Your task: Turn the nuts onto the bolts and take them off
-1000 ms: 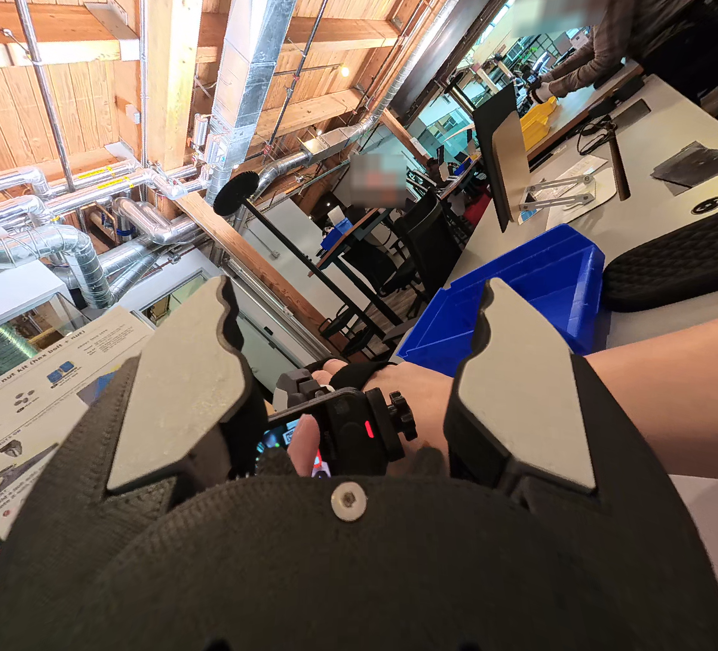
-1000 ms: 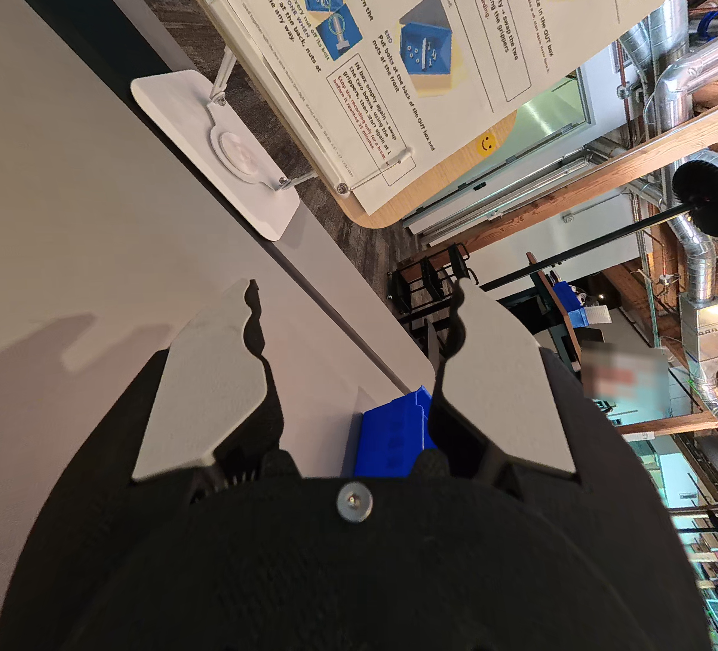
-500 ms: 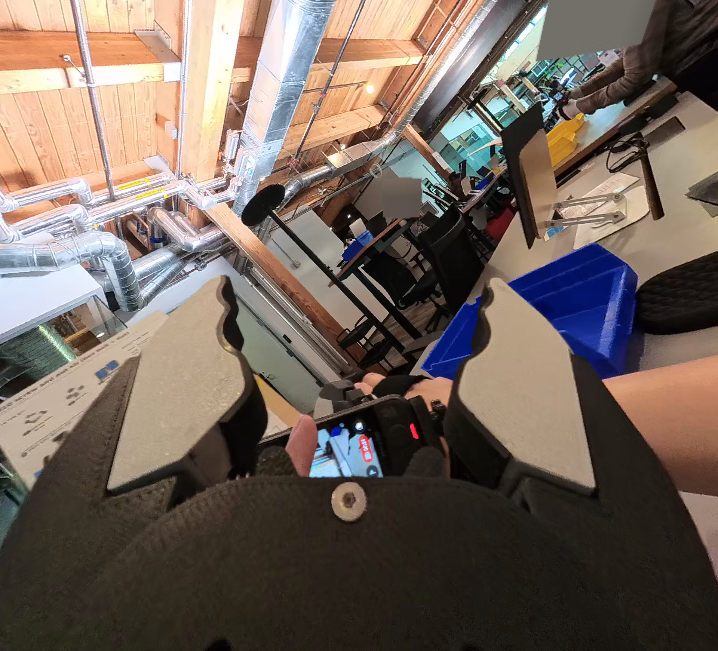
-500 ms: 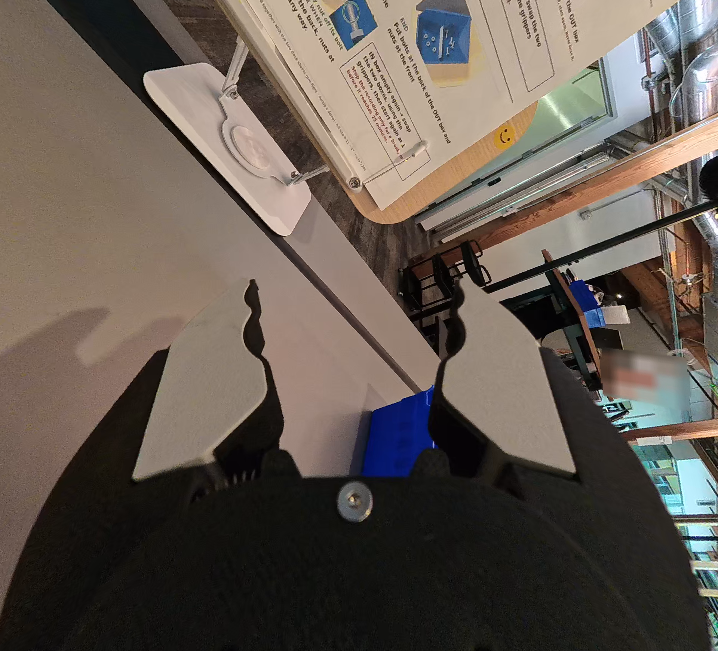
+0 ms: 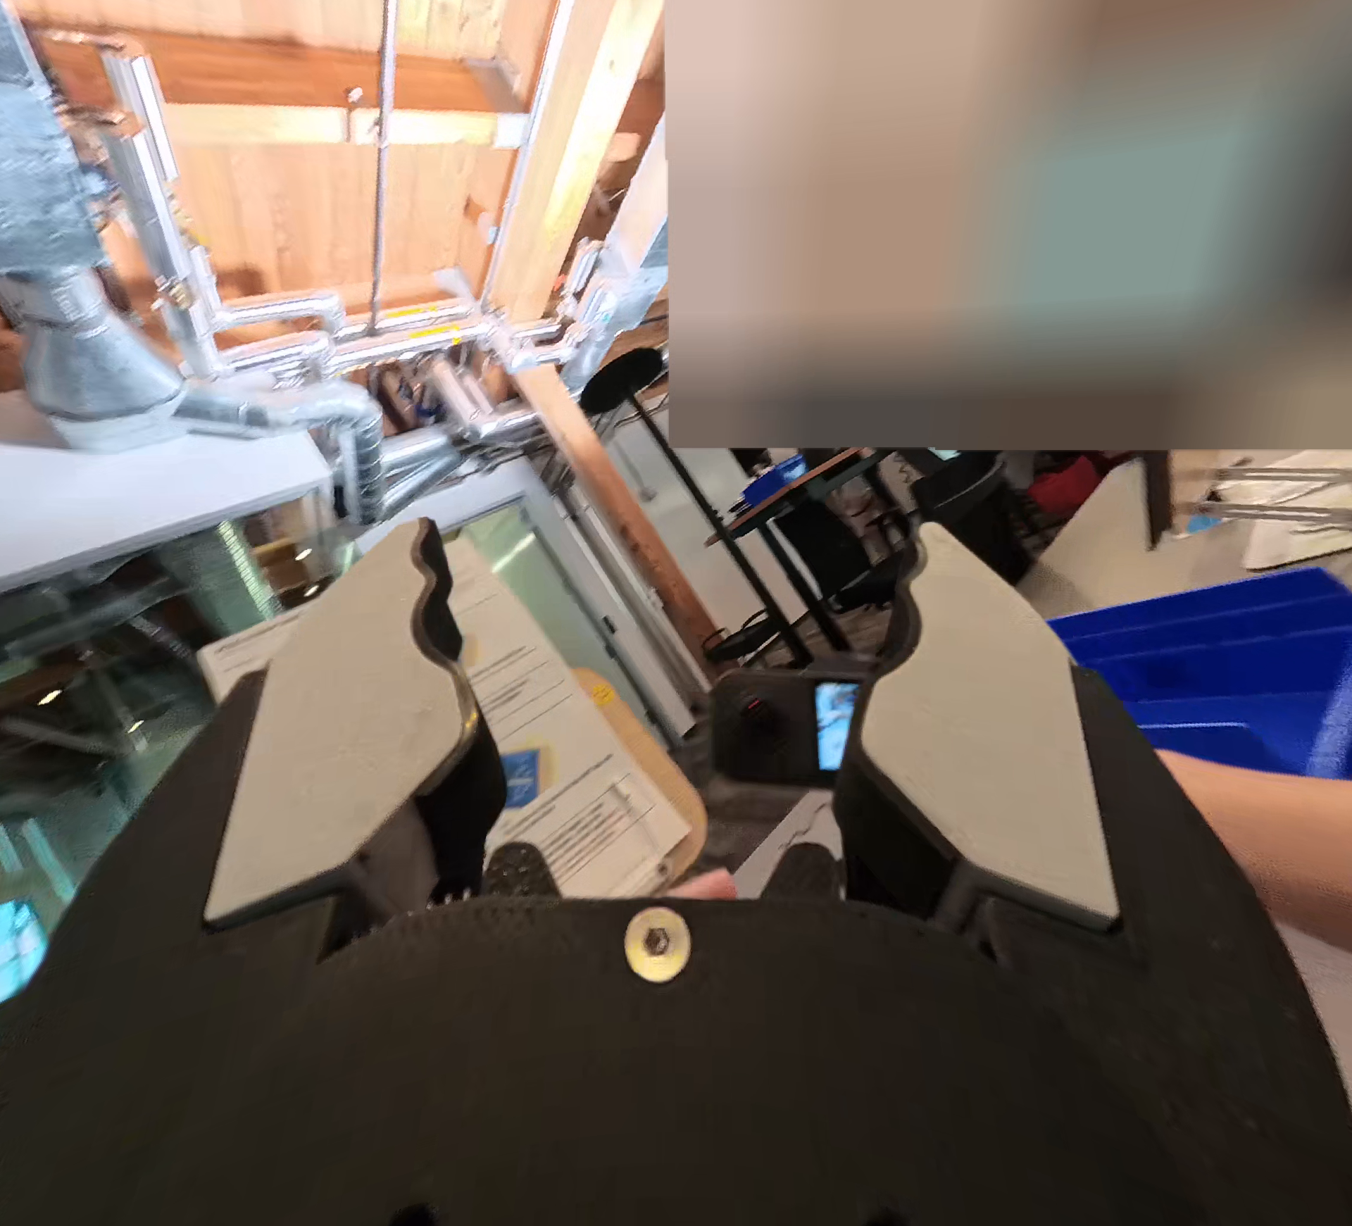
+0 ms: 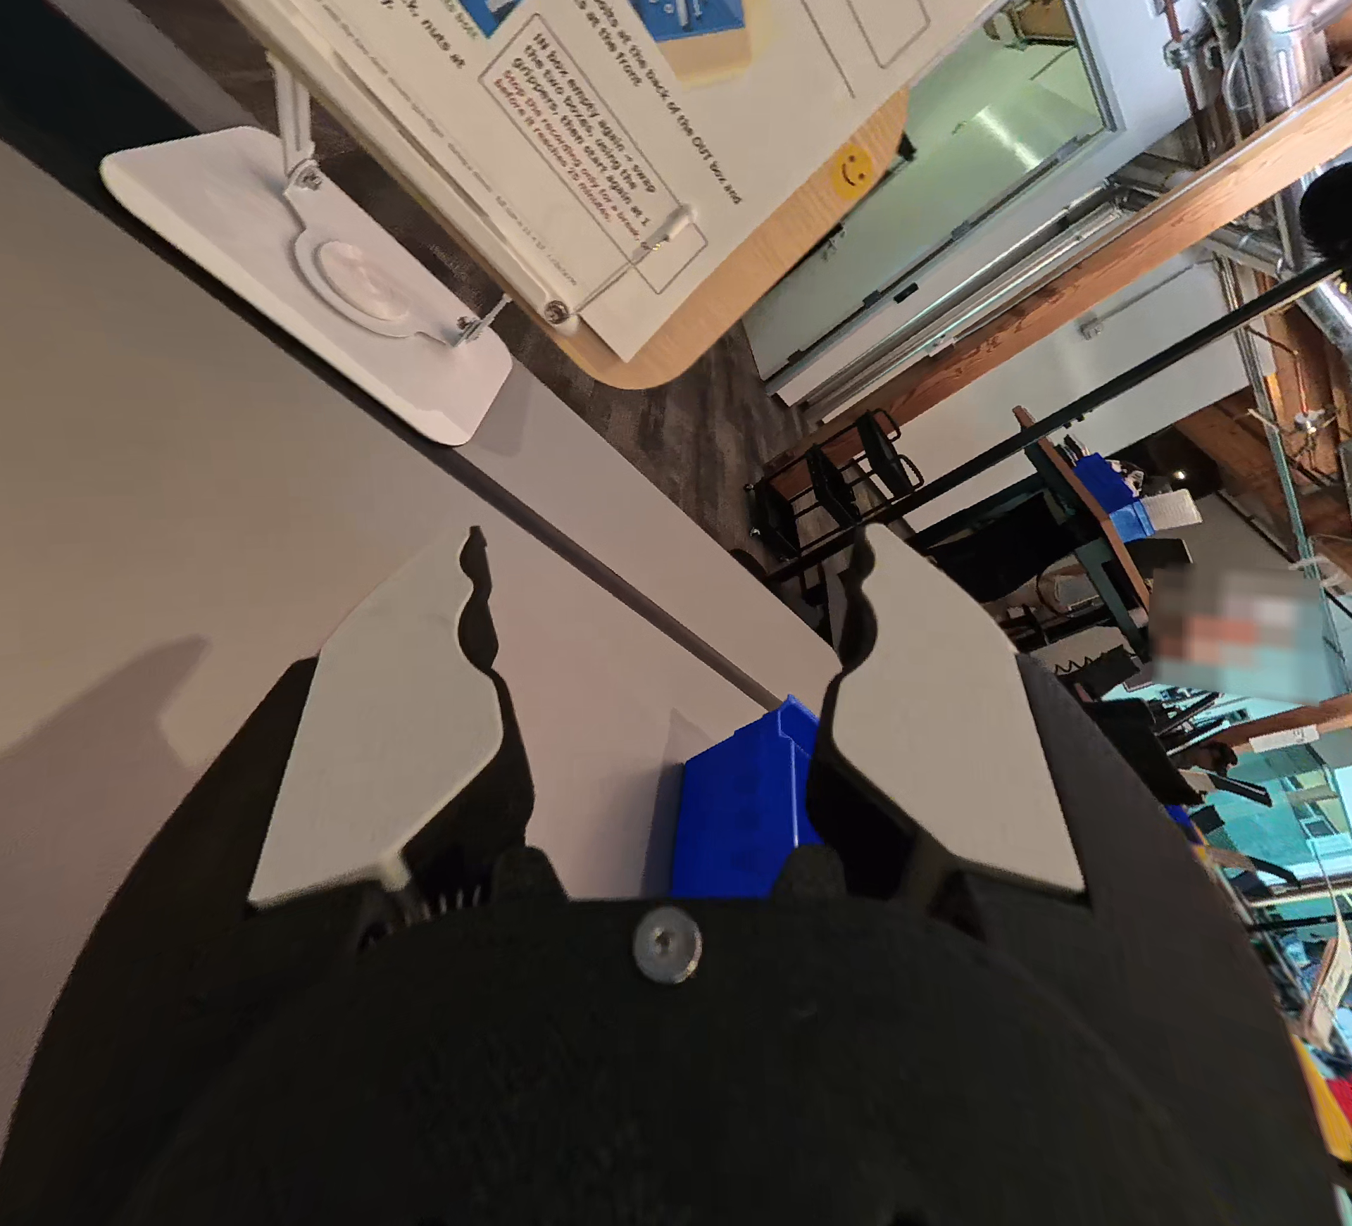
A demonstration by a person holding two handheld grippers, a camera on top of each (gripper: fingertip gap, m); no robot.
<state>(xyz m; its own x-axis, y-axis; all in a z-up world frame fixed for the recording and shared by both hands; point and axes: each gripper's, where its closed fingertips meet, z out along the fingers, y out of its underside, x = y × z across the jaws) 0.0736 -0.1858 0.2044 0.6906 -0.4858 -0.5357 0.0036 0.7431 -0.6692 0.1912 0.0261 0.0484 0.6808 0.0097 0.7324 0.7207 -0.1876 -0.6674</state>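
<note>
No nuts or bolts show in either view. My left gripper (image 5: pixel 669 536) is open and empty, tilted up toward the ceiling and the room. A blue bin (image 5: pixel 1207 671) lies to its right on the table. The camera (image 5: pixel 786 726) of the other gripper, with a small lit screen, shows between the left fingers, and a bare forearm (image 5: pixel 1273 840) crosses at the right. My right gripper (image 6: pixel 669 540) is open and empty above the grey table (image 6: pixel 183 496). A corner of a blue bin (image 6: pixel 742 803) shows between its fingers.
An instruction sheet on a wooden board (image 6: pixel 585 57) stands on a white stand (image 6: pixel 307 284) at the table's far edge; it also shows in the left wrist view (image 5: pixel 578 774). Beyond are chairs (image 6: pixel 827 488), desks and ceiling pipes (image 5: pixel 307 349). A blurred patch covers the upper right of the left view. Some 30 centimetres of space lies between my two pairs of fingers.
The left gripper has swung left: the blue bin and the other gripper's camera slid right, and the instruction sheet came in between the fingers. The right gripper moved slightly nearer the stand. Both stay open.
</note>
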